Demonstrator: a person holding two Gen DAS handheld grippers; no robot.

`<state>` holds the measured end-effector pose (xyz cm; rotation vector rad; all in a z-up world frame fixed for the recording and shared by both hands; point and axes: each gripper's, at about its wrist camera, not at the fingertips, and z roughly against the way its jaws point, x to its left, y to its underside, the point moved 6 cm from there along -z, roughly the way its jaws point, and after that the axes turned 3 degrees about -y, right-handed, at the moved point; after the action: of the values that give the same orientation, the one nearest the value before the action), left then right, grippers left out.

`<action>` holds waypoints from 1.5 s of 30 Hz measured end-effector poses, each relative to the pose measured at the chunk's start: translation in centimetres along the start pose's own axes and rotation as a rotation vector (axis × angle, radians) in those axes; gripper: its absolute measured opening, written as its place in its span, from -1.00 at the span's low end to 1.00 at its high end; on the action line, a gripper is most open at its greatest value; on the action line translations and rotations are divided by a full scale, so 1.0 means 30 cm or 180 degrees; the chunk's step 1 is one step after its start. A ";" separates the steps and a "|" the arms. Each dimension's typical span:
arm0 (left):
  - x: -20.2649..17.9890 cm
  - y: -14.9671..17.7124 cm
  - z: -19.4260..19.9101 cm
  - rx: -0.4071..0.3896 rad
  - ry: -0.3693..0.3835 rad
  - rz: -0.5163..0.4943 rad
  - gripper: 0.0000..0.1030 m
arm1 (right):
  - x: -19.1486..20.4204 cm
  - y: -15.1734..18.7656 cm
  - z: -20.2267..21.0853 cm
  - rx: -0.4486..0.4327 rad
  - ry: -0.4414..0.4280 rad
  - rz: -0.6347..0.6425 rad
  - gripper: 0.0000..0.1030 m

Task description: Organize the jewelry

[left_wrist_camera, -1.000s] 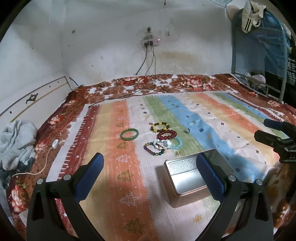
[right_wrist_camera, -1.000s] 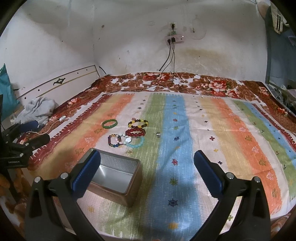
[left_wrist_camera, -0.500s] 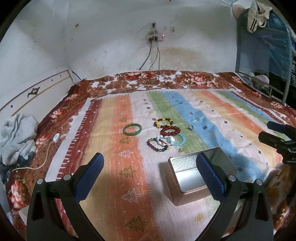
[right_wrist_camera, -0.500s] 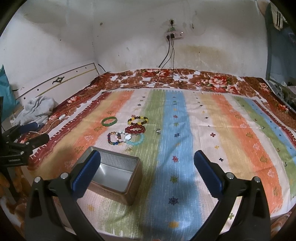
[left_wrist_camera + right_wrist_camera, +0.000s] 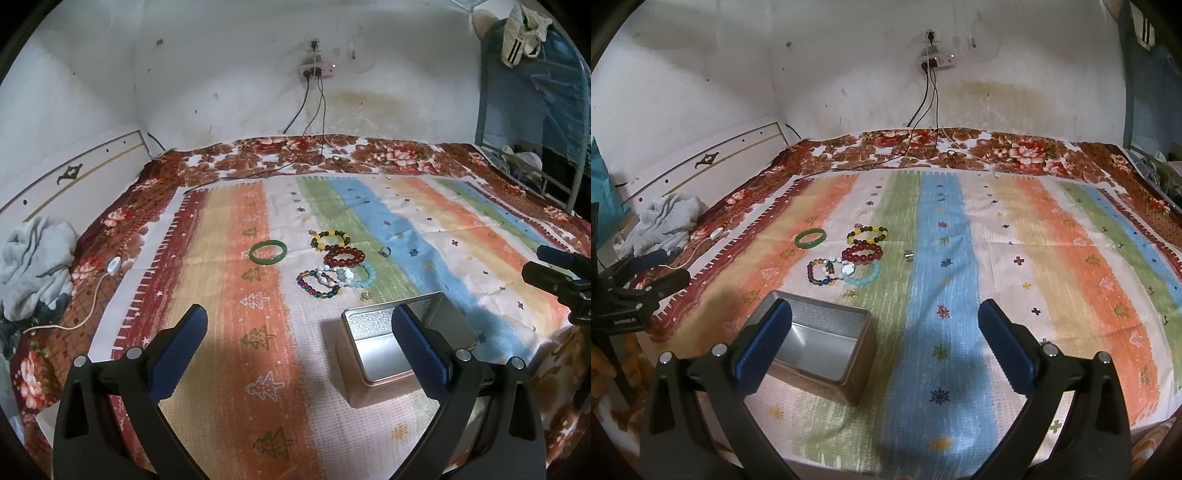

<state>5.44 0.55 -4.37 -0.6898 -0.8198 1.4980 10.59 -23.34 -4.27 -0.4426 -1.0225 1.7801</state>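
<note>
Both the left tongs (image 5: pixel 298 334) and right tongs (image 5: pixel 884 330) are gaping wide and holding nothing, while the hard, slippery green bangle (image 5: pixel 267 252) is lying mid-bed, best pinched across its rim.

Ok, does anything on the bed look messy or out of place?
The bracelets lie loose, some overlapping, beyond the open tin, which holds nothing. A green bangle sits apart. Nothing looks broken or spilled.

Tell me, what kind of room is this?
Probably a bedroom: a bed with a white headboard, a flowered bedspread under a striped blanket, and clothes hanging on a rack.
</note>
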 end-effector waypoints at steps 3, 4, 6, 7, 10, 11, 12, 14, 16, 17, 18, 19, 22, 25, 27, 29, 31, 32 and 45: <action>0.009 -0.005 -0.002 -0.0003 0.0013 0.0026 0.90 | -0.008 0.000 -0.008 0.0058 -0.0007 -0.0030 0.93; 0.008 -0.006 -0.004 0.0003 0.0024 0.0035 0.90 | -0.010 -0.003 -0.011 0.0073 -0.0001 -0.0028 0.93; 0.005 -0.011 -0.005 0.0019 0.0041 0.0038 0.90 | -0.009 -0.014 -0.012 0.0078 0.0003 -0.0016 0.93; 0.002 -0.012 -0.002 0.0021 0.0069 0.0054 0.90 | -0.007 -0.023 -0.013 0.0078 0.0000 -0.0007 0.93; -0.007 -0.023 -0.003 0.0039 0.0052 -0.0007 0.90 | -0.002 -0.055 -0.007 0.0058 -0.0020 0.0005 0.93; -0.006 -0.029 -0.004 0.0044 0.0046 -0.0015 0.90 | 0.000 -0.070 -0.005 0.0048 -0.0018 0.0008 0.93; -0.005 -0.036 -0.005 0.0059 0.0049 -0.0019 0.90 | 0.001 -0.080 -0.006 0.0049 -0.0020 0.0011 0.93; -0.004 -0.049 -0.006 0.0114 0.0064 0.0004 0.90 | 0.003 -0.100 -0.011 0.0058 -0.0031 0.0018 0.93; -0.011 -0.059 -0.005 0.0172 0.0119 0.0014 0.90 | 0.004 -0.118 -0.017 0.0067 -0.0044 0.0009 0.93; -0.013 -0.063 -0.006 0.0191 0.0127 0.0010 0.90 | 0.001 -0.125 -0.022 0.0084 -0.0084 -0.0036 0.93; -0.014 -0.067 -0.006 0.0200 0.0134 0.0011 0.90 | -0.001 -0.130 -0.026 0.0099 -0.0121 -0.0082 0.93; -0.017 -0.072 -0.006 0.0204 0.0142 0.0004 0.90 | -0.002 -0.134 -0.030 0.0111 -0.0148 -0.0117 0.93; -0.020 -0.088 -0.012 0.0218 0.0138 -0.0021 0.90 | -0.007 -0.150 -0.046 0.0130 -0.0138 -0.0115 0.93; -0.025 -0.102 -0.021 0.0248 0.0187 0.0019 0.90 | -0.009 -0.164 -0.057 0.0141 -0.0148 -0.0115 0.93; -0.031 -0.122 -0.036 0.0262 0.0187 0.0018 0.90 | -0.009 -0.176 -0.066 0.0133 -0.0125 -0.0088 0.93; -0.037 -0.144 -0.049 0.0258 0.0166 -0.0010 0.90 | -0.009 -0.182 -0.081 0.0145 -0.0115 -0.0070 0.93; -0.039 -0.168 -0.069 0.0259 0.0127 -0.0030 0.90 | -0.014 -0.187 -0.098 0.0162 -0.0113 -0.0071 0.93; -0.041 -0.178 -0.076 0.0268 0.0119 -0.0031 0.90 | -0.017 -0.191 -0.108 0.0173 -0.0110 -0.0078 0.93; -0.043 -0.299 -0.227 0.0406 0.0019 -0.0121 0.90 | -0.053 -0.284 -0.226 0.0267 -0.0040 -0.0029 0.93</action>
<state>16.23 0.08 -0.97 -0.5808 -0.7223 1.4992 20.87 -20.50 -1.59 -0.3748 -0.9533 1.8124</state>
